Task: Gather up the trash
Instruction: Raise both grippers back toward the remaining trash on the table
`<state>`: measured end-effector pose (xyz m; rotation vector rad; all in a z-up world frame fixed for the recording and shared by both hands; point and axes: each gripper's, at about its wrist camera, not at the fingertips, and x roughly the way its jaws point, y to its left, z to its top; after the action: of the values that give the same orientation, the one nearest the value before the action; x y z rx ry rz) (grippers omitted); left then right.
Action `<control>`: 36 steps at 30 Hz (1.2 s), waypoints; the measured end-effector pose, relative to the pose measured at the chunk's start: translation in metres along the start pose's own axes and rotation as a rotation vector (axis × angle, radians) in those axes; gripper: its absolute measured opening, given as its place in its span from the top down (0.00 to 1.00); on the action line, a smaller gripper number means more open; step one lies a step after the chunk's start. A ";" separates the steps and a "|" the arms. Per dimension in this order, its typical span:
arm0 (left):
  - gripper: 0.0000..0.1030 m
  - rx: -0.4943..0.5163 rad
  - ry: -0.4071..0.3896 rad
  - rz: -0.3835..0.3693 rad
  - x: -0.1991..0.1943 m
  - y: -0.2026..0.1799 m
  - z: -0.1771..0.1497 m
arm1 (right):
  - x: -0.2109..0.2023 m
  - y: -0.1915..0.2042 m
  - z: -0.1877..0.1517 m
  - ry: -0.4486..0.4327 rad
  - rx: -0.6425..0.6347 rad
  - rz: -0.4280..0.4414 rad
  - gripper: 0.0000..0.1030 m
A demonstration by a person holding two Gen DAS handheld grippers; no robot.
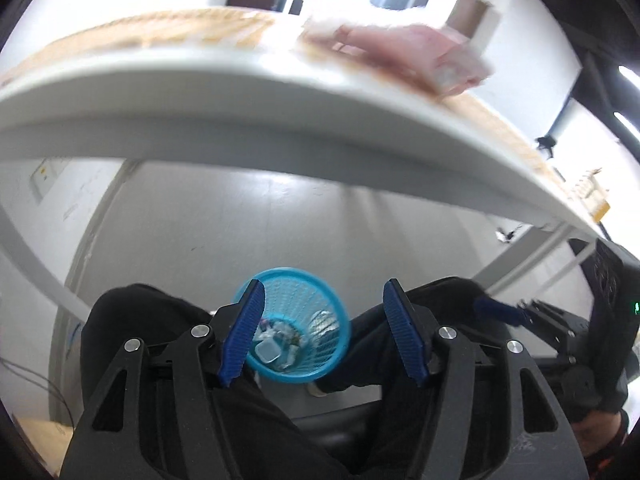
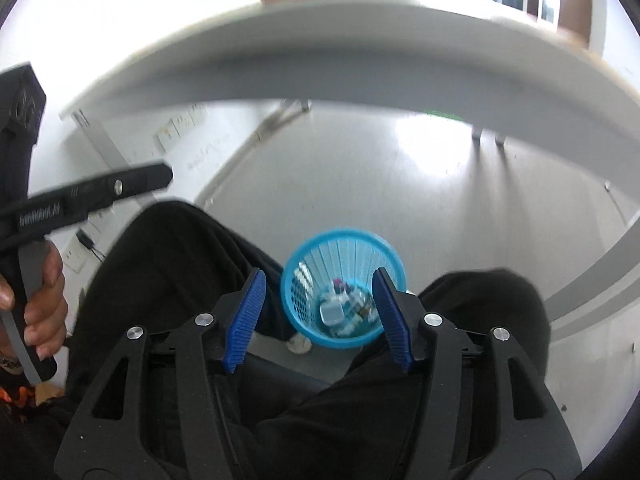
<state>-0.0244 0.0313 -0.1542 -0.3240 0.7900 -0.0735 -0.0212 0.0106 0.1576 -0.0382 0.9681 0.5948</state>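
Both grippers, left [image 1: 323, 332] and right [image 2: 318, 316], hang spread and empty over my bin [image 1: 292, 328]; remaining trash [image 1: 408, 56] lies up ahead on the table [image 1: 240, 76], right of my left tool.

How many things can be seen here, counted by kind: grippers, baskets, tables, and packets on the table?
Grippers: 2, left gripper and right gripper, both open and empty
Baskets: 1, blue basket on the floor, with trash in it
Tables: 1, white-edged table
Packets on the table: 1, pinkish packet, blurred
Total: 5
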 end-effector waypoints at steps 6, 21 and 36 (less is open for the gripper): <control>0.32 0.038 -0.082 -0.015 -0.031 -0.014 0.017 | -0.047 -0.006 0.029 -0.142 0.034 0.024 0.43; 0.22 0.113 -0.249 -0.050 -0.069 -0.049 0.125 | -0.085 -0.013 0.130 -0.322 0.074 0.016 0.29; 0.22 0.117 -0.175 -0.040 -0.031 -0.078 0.204 | -0.039 -0.033 0.178 -0.293 0.107 0.089 0.33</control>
<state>0.1022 0.0154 0.0254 -0.2316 0.6033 -0.1272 0.1144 0.0163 0.2839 0.1842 0.7178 0.6102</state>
